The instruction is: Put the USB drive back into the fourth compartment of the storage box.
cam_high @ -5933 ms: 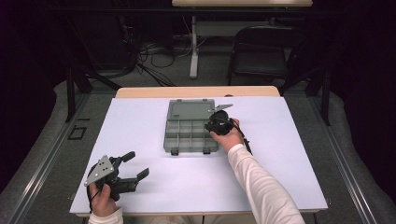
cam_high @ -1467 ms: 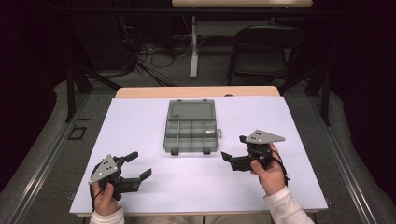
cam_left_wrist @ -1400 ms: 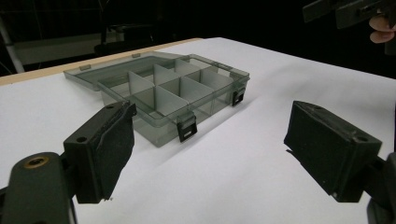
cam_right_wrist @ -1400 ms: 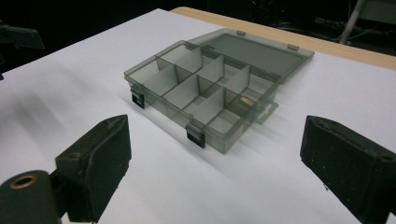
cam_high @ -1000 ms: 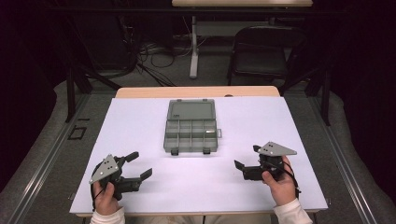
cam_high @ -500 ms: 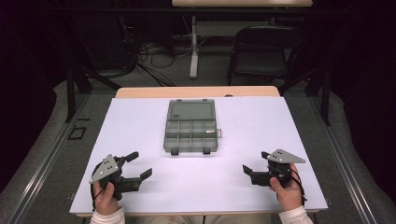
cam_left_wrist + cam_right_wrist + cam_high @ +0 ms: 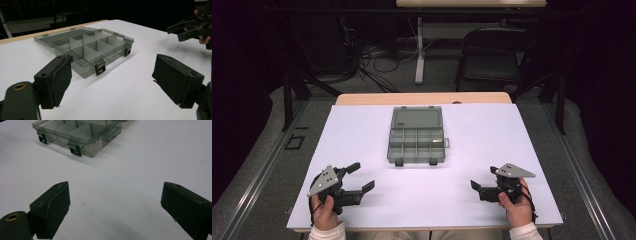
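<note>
We have the bench (image 7: 362, 125) before us, its top covered in white, and on it, toward the far middle, the one thing our work concerns: a translucent grey compartment box (image 7: 416, 144) with its lid (image 7: 414, 118) laid flat open behind it toward the far edge. The box with its lid runs its long axis away from us, and the two dark latches (image 7: 399, 162) on its near wall face our side. Its divided cells look empty as far as we can tell, though a small pale label or scrap shows at the right-hand wall, too small to make out. Our left tool (image 7: 357, 177) rests near the front left corner of the bench, jaws spread wide with nothing between them; from its own view the box (image 7: 87, 50) lies ahead and slightly to the left, with a stretch of bare white surface between. Our right tool (image 7: 482, 180) sits near the front right, jaws likewise spread wide and empty, and in its view the box (image 7: 82, 135) lies ahead and off to the left, well apart. Both tools stand about equally far from the box, one on either side of its axis, so neither has a clear advantage; we judge that any coming reach would go forward and inward, meeting the latched near wall first.
</note>
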Action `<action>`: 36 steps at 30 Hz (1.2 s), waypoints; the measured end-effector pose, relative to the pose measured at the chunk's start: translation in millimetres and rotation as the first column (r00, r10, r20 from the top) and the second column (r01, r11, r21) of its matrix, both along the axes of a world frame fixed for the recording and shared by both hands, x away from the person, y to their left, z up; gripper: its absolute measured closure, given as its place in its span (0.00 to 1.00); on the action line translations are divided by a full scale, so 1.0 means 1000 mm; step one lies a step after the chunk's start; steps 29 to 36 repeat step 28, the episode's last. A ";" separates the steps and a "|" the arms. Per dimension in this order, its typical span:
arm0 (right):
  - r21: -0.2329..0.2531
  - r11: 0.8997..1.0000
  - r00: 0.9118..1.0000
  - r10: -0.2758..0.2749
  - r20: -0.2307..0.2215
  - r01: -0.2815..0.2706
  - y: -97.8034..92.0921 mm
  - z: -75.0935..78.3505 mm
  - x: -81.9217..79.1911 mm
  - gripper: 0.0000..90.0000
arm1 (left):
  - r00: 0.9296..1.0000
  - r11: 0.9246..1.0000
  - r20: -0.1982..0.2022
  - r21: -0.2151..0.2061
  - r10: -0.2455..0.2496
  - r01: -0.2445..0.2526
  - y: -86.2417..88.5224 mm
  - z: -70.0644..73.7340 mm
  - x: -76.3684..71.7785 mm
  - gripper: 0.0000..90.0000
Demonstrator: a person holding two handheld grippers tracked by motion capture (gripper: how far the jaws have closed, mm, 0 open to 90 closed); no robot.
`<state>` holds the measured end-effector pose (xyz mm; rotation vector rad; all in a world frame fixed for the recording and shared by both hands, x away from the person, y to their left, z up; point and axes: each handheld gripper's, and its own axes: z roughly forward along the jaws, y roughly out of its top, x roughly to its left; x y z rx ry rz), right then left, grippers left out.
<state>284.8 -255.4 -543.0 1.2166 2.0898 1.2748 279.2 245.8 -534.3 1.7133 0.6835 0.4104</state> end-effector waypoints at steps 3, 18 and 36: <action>-0.011 1.000 1.000 0.010 -0.010 -0.010 0.003 -0.003 0.001 0.10 | 1.000 1.000 0.000 0.000 -0.001 0.001 0.000 0.000 0.000 0.17; -0.039 0.999 0.999 0.033 -0.016 -0.034 0.011 -0.009 0.002 0.10 | 1.000 1.000 0.000 0.002 -0.002 0.002 0.000 0.000 0.000 0.17; -0.038 0.998 0.999 0.040 -0.017 -0.041 0.013 -0.010 0.002 0.10 | 1.000 1.000 0.000 -0.001 -0.003 0.003 -0.001 0.000 0.001 0.17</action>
